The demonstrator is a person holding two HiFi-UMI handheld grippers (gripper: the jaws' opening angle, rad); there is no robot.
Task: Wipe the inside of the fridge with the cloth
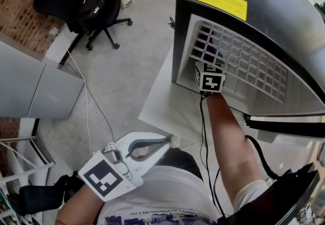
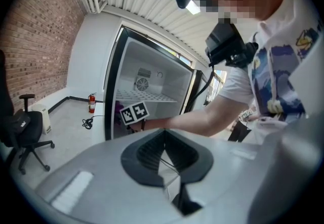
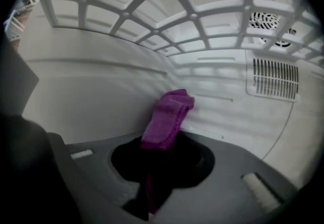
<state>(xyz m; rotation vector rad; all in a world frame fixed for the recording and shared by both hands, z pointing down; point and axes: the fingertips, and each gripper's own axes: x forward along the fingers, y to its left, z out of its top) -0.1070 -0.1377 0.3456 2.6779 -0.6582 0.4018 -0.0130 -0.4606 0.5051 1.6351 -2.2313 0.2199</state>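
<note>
Inside, fuzzy folded purple cloth (image 3: 167,117).

Lower end of cloth (image 3: 152,192), dark, indistinct.

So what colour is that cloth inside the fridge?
Purple; the cloth shows best in the right gripper view.
</note>
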